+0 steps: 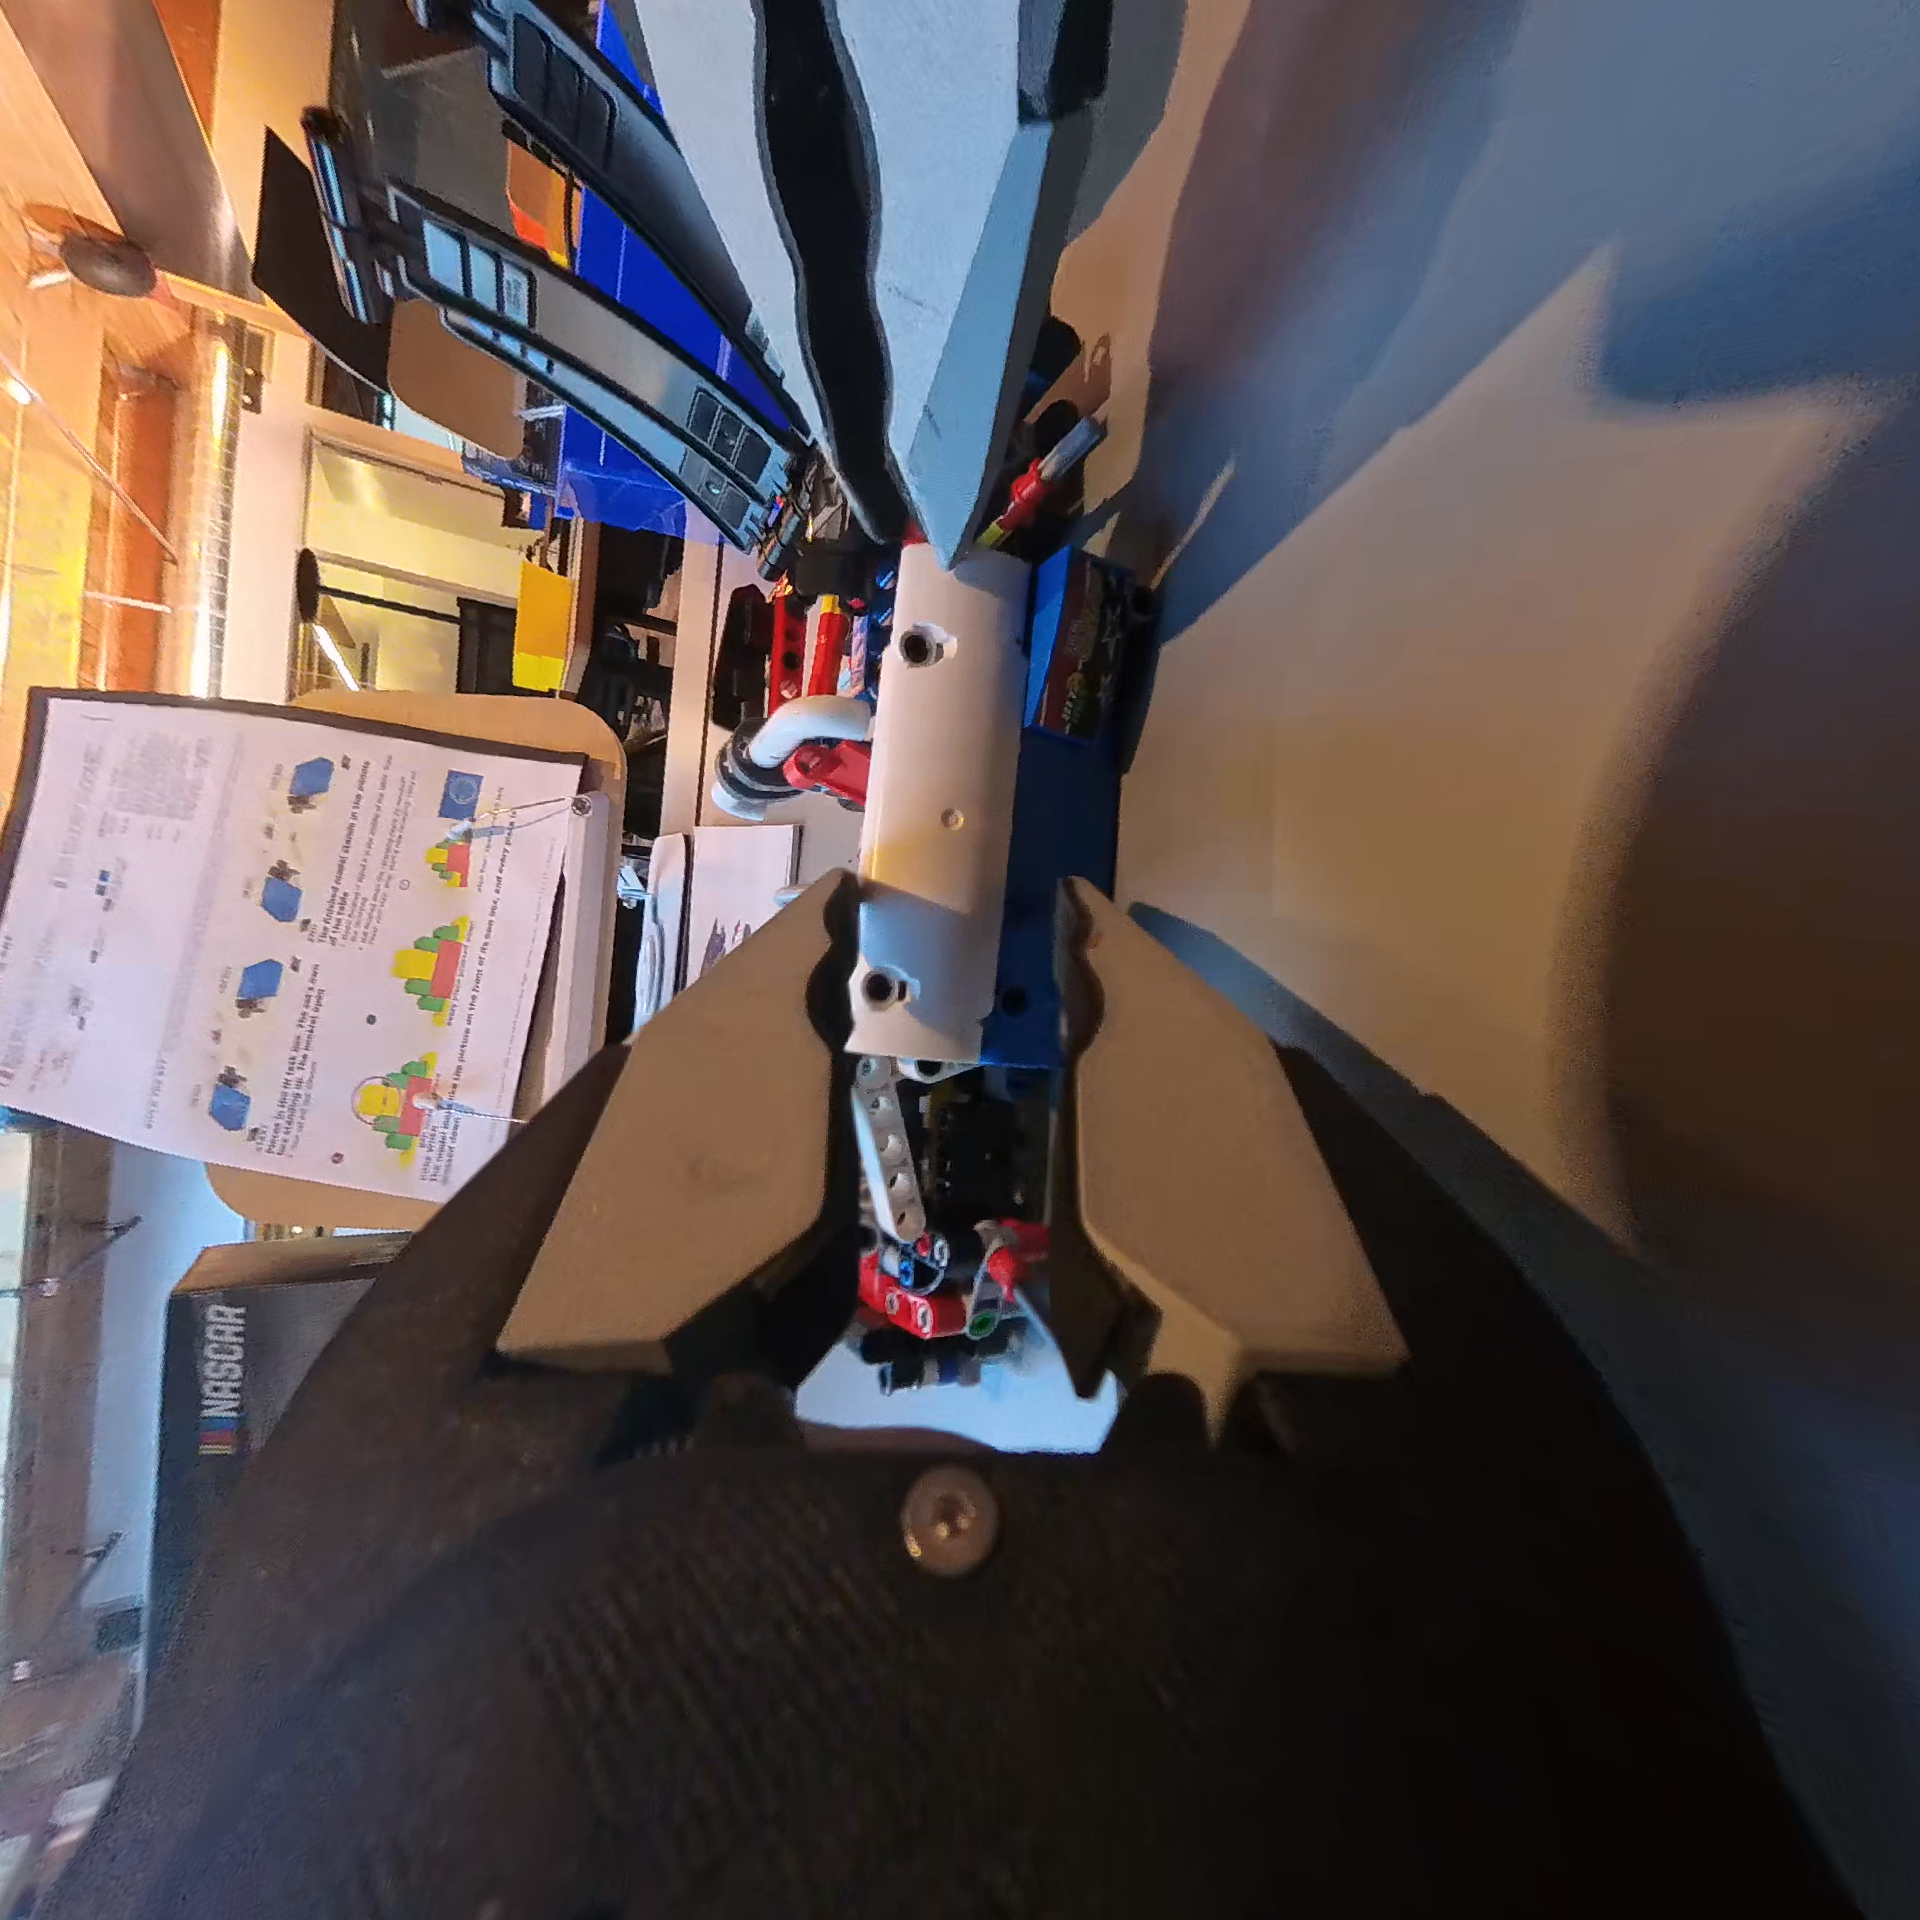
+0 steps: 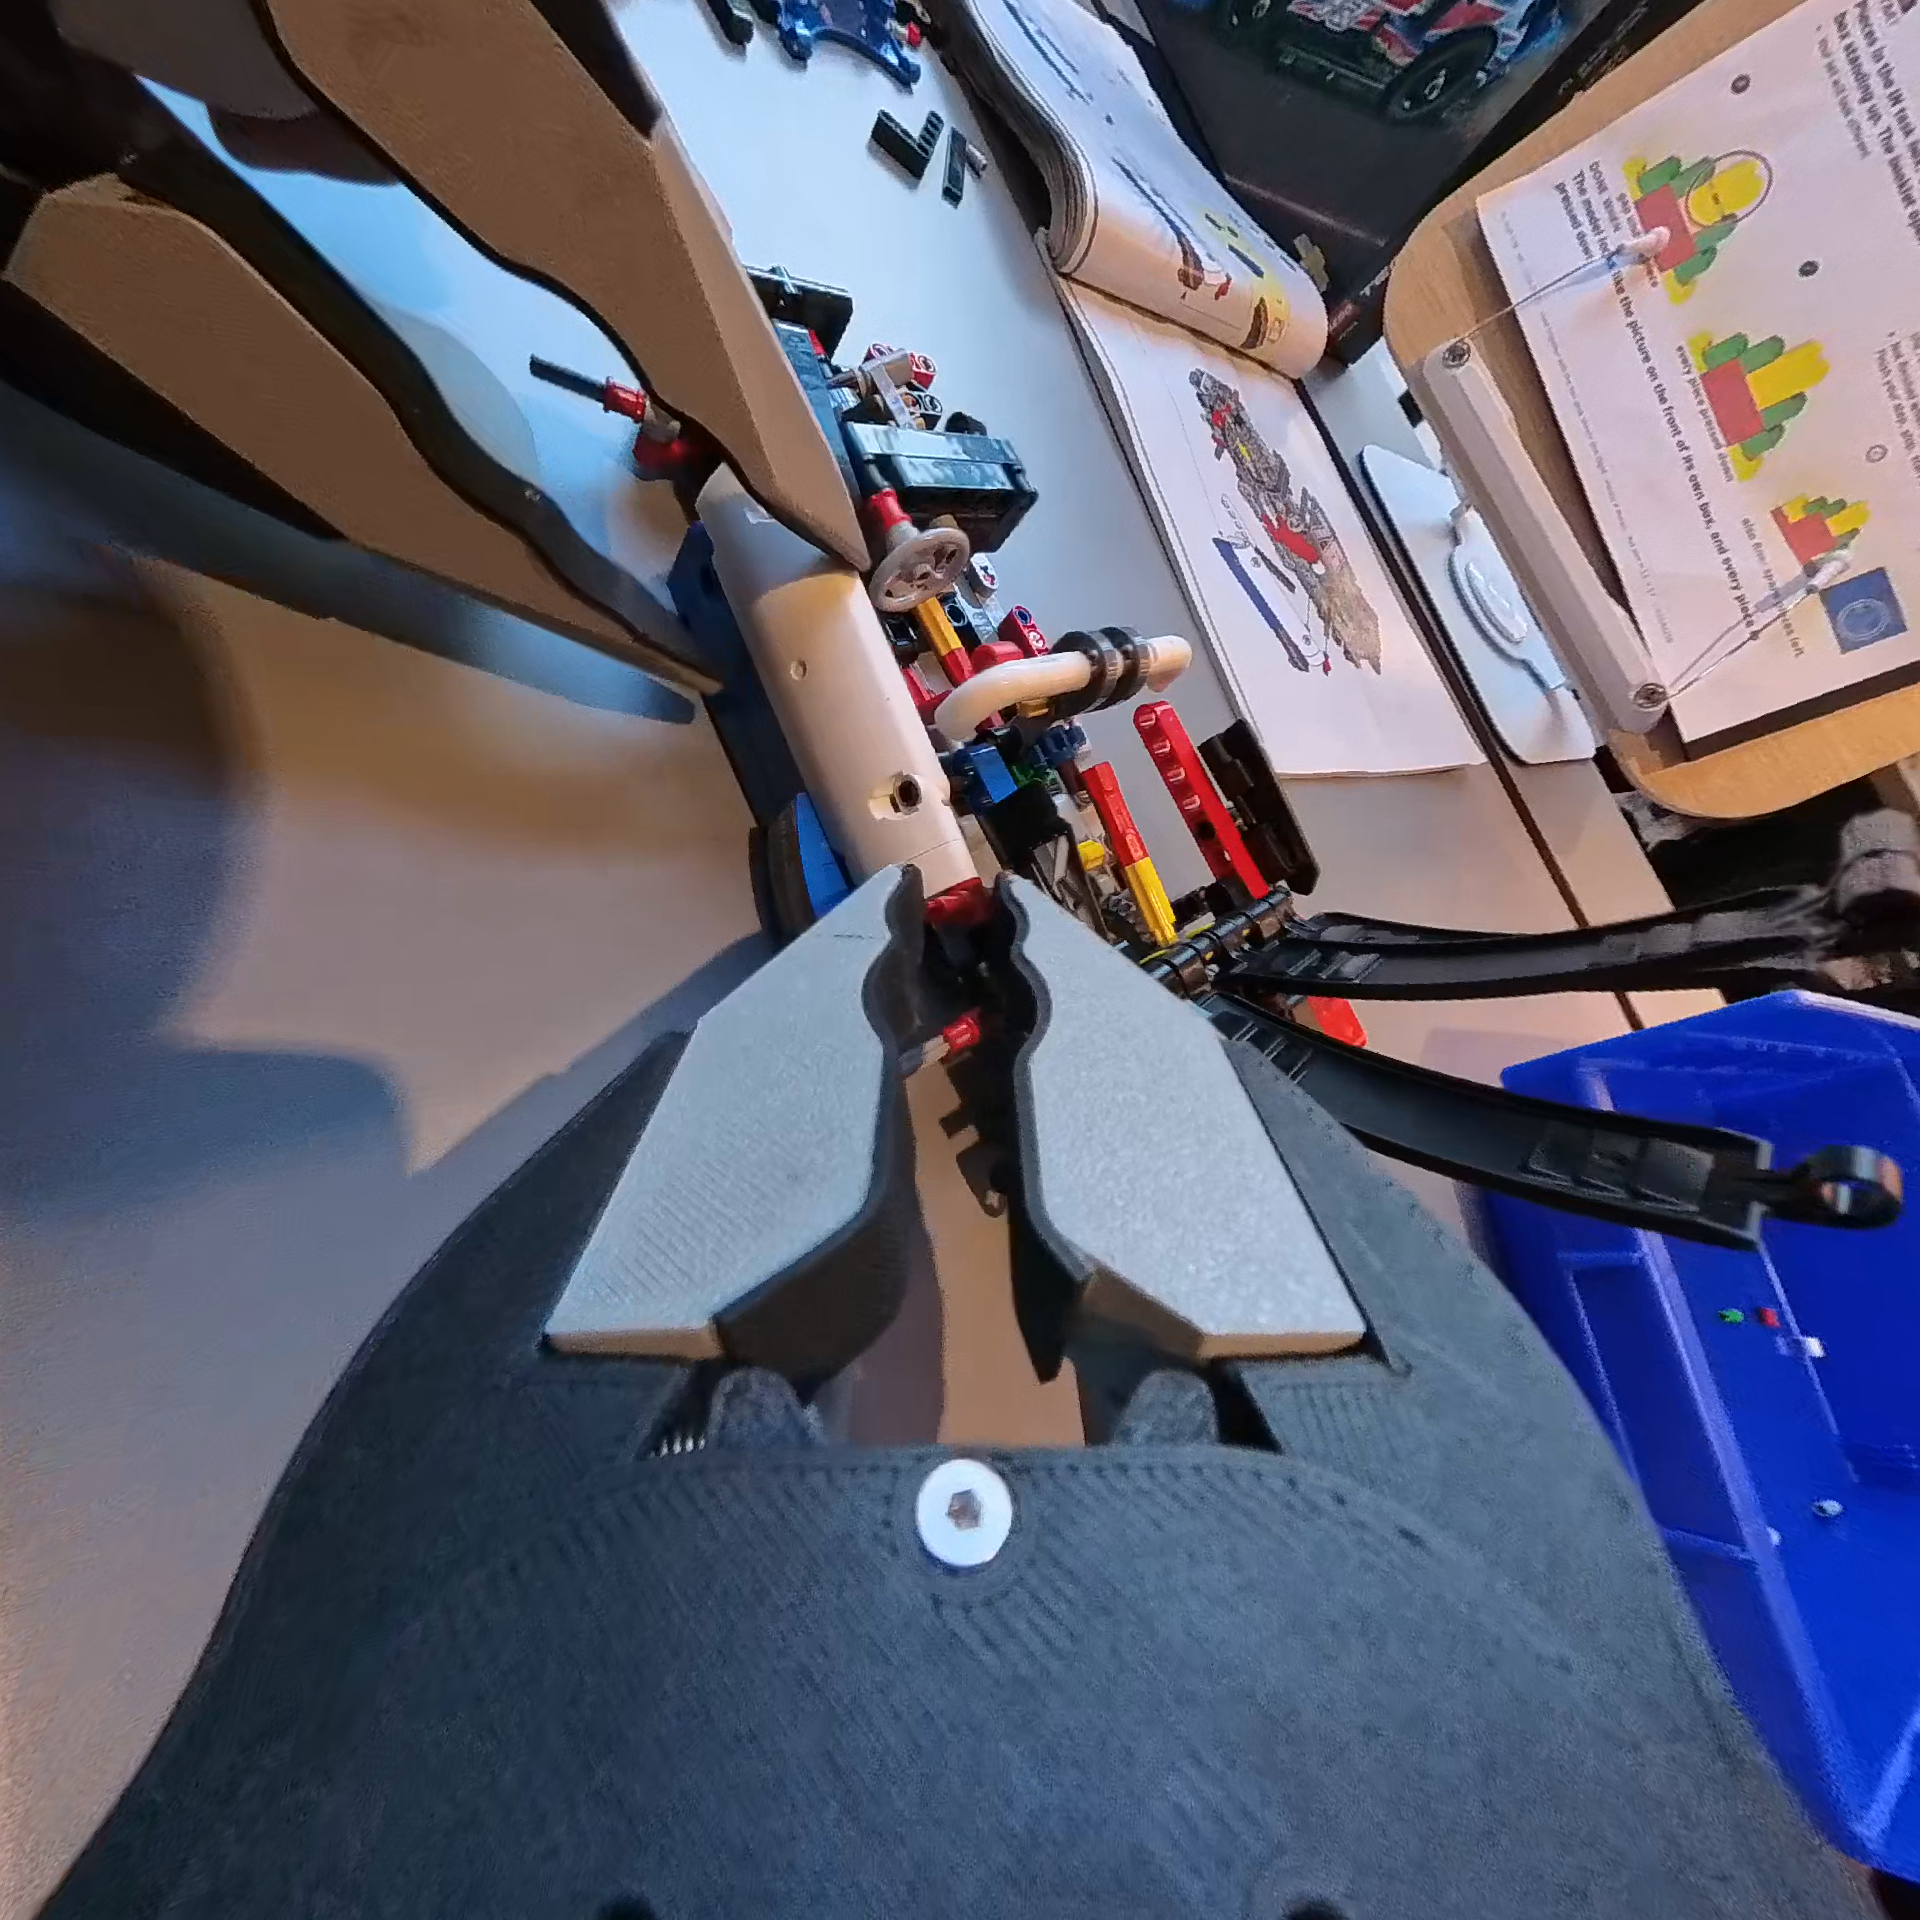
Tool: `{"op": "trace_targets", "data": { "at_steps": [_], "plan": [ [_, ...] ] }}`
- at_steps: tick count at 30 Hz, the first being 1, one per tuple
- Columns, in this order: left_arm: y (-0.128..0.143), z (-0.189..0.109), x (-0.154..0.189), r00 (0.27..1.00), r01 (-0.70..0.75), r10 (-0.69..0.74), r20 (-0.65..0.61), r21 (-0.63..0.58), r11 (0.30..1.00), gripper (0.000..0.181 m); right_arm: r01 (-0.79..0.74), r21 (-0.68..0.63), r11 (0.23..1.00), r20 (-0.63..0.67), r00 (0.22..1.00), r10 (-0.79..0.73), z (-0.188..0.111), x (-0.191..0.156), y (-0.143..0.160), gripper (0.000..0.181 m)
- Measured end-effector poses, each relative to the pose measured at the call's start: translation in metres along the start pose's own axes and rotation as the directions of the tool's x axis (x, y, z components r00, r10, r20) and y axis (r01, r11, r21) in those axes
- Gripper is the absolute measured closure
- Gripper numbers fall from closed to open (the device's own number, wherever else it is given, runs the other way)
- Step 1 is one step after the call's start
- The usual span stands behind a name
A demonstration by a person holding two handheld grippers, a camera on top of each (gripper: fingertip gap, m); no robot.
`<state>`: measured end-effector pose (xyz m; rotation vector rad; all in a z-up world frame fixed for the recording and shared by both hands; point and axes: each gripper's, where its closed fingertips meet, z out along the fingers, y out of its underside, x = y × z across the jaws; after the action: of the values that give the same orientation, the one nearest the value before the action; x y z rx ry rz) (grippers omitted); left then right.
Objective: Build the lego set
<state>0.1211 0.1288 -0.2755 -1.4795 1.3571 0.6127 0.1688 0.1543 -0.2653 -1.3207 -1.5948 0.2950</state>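
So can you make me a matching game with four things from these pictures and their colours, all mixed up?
Things:
1. long curved panel on the car model
2. parts bin at the right
3. two long curved arms sticking out of the model
4. holed beam leaning on the model

Colours:
A. black
B. red
C. white
D. blue

Pairs: 1-C, 2-D, 3-A, 4-B
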Motion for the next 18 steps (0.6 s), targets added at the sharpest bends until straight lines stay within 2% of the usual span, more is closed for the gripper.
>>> {"op": "trace_targets", "data": {
  "at_steps": [10,18],
  "plan": [
    [-0.012,0.005,0.003,1.0,0.027,-0.027,0.007,0.029,0.999,0.145,0.147,0.001,0.989,-0.02,0.989,-0.147,0.003,0.0,-0.001,0.171],
    [-0.009,0.014,-0.003,0.997,0.08,-0.079,0.022,-0.006,0.997,0.149,0.232,0.002,0.973,-0.034,0.972,-0.232,0.004,0.001,-0.001,0.173]
  ]
}}
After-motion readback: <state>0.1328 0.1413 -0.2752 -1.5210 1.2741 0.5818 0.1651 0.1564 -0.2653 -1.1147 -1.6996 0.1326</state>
